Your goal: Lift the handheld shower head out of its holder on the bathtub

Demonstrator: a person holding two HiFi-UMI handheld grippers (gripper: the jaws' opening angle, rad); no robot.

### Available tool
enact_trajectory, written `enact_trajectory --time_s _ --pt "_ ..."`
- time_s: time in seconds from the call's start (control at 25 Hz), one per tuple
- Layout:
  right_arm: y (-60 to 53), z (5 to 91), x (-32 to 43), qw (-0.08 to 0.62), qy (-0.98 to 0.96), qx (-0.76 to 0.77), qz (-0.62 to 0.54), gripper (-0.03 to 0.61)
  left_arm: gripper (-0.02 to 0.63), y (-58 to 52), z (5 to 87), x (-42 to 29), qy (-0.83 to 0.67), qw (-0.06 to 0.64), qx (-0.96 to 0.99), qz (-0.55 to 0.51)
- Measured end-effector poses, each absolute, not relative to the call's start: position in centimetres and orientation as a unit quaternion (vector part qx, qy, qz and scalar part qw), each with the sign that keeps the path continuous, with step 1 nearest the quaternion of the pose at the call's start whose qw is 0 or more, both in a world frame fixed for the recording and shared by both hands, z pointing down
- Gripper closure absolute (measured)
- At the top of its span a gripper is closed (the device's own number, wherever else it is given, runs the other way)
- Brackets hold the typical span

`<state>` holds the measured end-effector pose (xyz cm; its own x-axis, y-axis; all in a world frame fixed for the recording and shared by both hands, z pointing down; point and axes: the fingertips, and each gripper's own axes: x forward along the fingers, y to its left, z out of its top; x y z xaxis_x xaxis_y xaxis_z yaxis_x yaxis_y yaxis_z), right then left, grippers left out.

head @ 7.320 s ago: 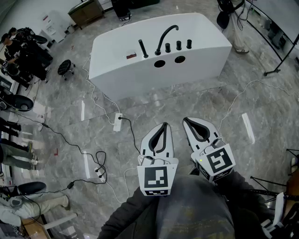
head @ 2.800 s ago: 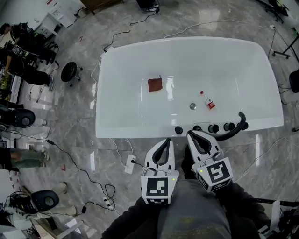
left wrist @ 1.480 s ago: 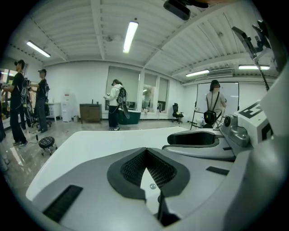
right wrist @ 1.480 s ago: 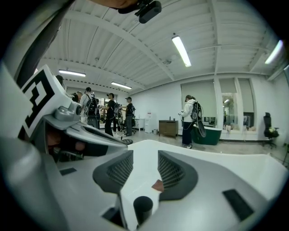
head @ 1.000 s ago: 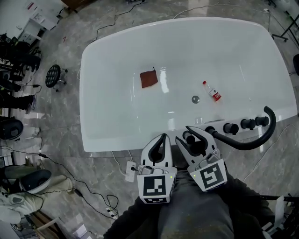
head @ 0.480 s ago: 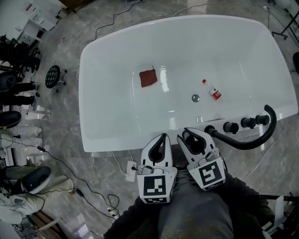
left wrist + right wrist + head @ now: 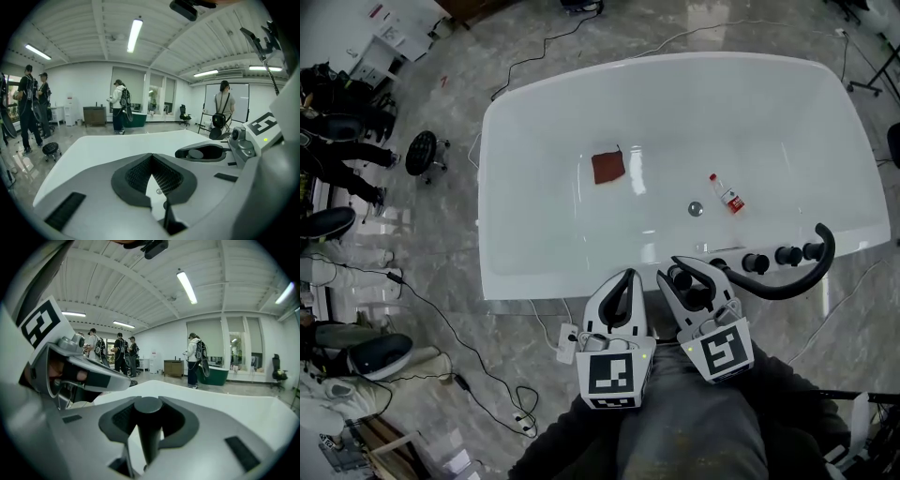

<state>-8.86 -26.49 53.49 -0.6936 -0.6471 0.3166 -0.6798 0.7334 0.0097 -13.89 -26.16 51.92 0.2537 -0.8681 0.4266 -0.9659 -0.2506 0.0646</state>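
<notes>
As the shower head (image 7: 148,425) is clamped in the just-closing jaws of the right gripper (image 7: 686,272), a straight upward lift is required next.

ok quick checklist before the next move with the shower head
1. right claw gripping shower head, its jaws just closed further onto it: ok
2. shower head free of its holder: cannot tell, hidden under the claw
3. left claw shut, empty, off to the side: ok
4. spout clear of right claw: cannot tell, very close
5. cloth and bottle lie away from the lift: ok
</notes>
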Motion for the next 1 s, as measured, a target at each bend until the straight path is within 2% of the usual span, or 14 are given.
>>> enact_trajectory --time_s 1.0 --pt "-24.6 41.2 -8.8 0.121 -0.925 0.360 0.027 0.463 0.611 -23.7 40.4 -13.6 -0.601 0.131 0.778 0.131"
